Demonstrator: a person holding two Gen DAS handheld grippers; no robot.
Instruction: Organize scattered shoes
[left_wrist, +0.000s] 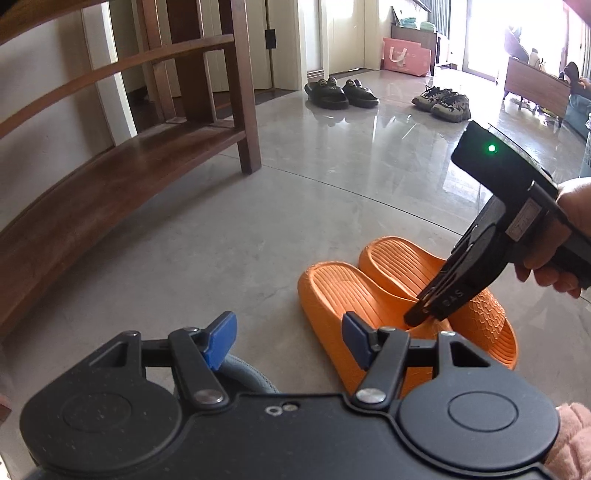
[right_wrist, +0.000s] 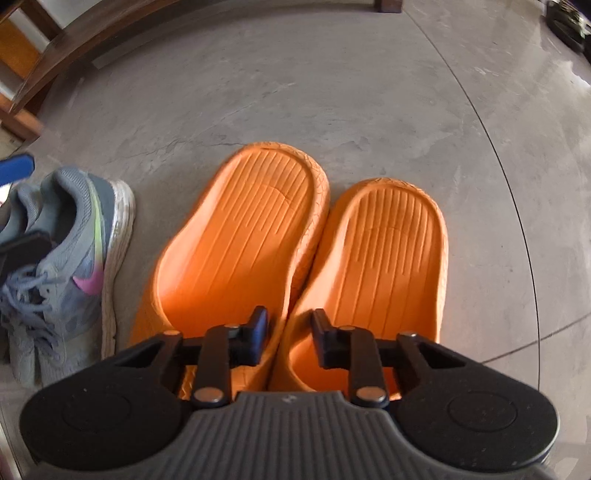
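- Leftmost, the wooden shoe rack (left_wrist: 122, 177) fills the upper left of the left wrist view.
- Low in that frame, the left gripper (left_wrist: 288, 341) tilts down at the floor, jaws apart and empty.
- Centre right, two orange slippers (right_wrist: 240, 236) lie side by side, touching; one grey sneaker (right_wrist: 70, 258) sits left of them.
- Far right, a hand (left_wrist: 569, 236) angles the right gripper (right_wrist: 289, 341) steeply down, its fingers straddling the slippers' adjoining inner walls; whether they clamp is unclear.
- Farther back: two black slippers (left_wrist: 341, 92), two olive sneakers (left_wrist: 441, 101).
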